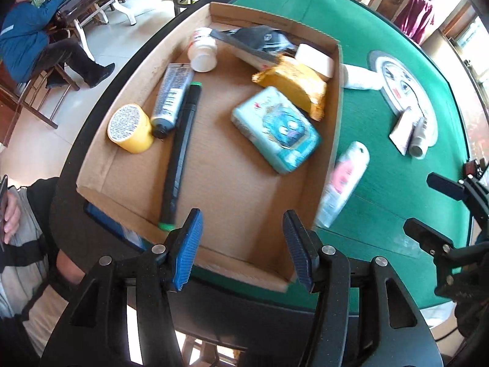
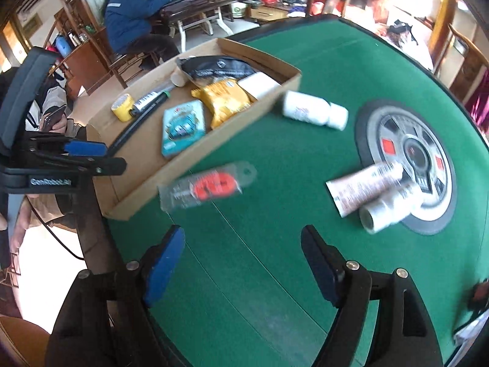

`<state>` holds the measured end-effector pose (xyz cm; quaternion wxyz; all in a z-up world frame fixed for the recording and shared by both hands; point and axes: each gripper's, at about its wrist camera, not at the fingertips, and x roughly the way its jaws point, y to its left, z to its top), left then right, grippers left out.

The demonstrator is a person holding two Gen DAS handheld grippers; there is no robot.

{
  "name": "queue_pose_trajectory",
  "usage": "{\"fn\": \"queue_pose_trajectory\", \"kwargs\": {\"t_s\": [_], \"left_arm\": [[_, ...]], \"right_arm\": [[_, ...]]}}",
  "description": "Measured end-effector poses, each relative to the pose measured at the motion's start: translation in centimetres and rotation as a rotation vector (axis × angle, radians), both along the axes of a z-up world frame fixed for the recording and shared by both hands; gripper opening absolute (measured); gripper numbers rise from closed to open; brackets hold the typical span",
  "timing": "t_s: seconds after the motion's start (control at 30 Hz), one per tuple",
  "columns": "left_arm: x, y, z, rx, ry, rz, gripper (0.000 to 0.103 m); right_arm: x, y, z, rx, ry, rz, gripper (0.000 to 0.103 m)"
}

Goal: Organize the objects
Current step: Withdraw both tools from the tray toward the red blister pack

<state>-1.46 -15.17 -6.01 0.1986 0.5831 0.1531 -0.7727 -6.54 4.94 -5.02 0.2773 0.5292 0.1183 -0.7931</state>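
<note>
Left gripper point(image 1: 243, 246): black plastic arms with ribbed blue pads point(image 1: 188, 249); the jaws are held wide apart with nothing between them, above the near wall of the box.
Right gripper point(image 2: 244, 267): same black frame and blue pads point(image 2: 163, 270); the jaws are spread and empty, poised over bare felt.
Cardboard box point(image 1: 334, 140): shallow, open-topped, corrugated brown, set on the left part of the table.
Box contents: a yellow cylindrical container point(image 1: 131, 128) with a printed end label is seen beside a grey squeeze tube point(image 1: 171, 99) with a black cap; a long black marker point(image 1: 181, 156) with green ends lies alongside them. A pale blue soft tissue pack point(image 1: 276, 130), a crinkled yellow snack packet point(image 1: 295, 85), a white rectangular bar point(image 1: 314, 58), a white pill bottle point(image 1: 203, 50) and a black glossy pouch point(image 1: 253, 41) are gathered toward the far end.
Blister pack point(image 2: 207, 188): clear plastic with an orange insert and a hang hole, motion-blurred, lying on the felt just beside the box's right wall.
White bottle point(image 2: 314, 111): smooth plastic, on its side near the far corner of the box.
Tube and roll: a pale printed squeeze tube point(image 2: 363, 188) and a white cylinder point(image 2: 388, 211) are laid touching at the rim of the central disc.
Table point(image 2: 275, 275): green felt, dark raised rim, with a round metallic disc point(image 2: 406, 165) at its centre.
Room: pale tiled floor, wooden chairs, and a seated person in a blue jacket point(image 2: 130, 15) at a second table are visible.
</note>
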Motion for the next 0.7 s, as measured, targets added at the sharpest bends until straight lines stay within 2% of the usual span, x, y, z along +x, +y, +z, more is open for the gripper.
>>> {"fn": "queue_pose_trajectory", "kwargs": {"t_s": [0.1,0.13,0.37,0.53,0.7], "left_arm": [[0.3,1.5,0.1,0.007,0.001,-0.011,0.067],[0.3,2.1,0.0,0.012,-0.001,-0.015,0.068],[-0.7,6.2,-0.5,0.033,-0.012,-0.076,0.068],[-3.1,9.7,-1.0,0.026,-0.018,-0.208,0.068],[-6.4,10.9,-1.7,0.024,-0.059,-0.316,0.068]], "right_arm": [[0.7,2.3,-0.6,-0.005,-0.017,-0.032,0.081],[0.9,3.1,-0.7,-0.005,-0.022,-0.042,0.081],[1.8,6.5,-1.4,-0.027,-0.034,-0.084,0.083],[2.2,8.1,-1.9,-0.052,-0.027,-0.123,0.083],[2.7,9.9,-1.9,-0.061,-0.032,-0.183,0.083]]}}
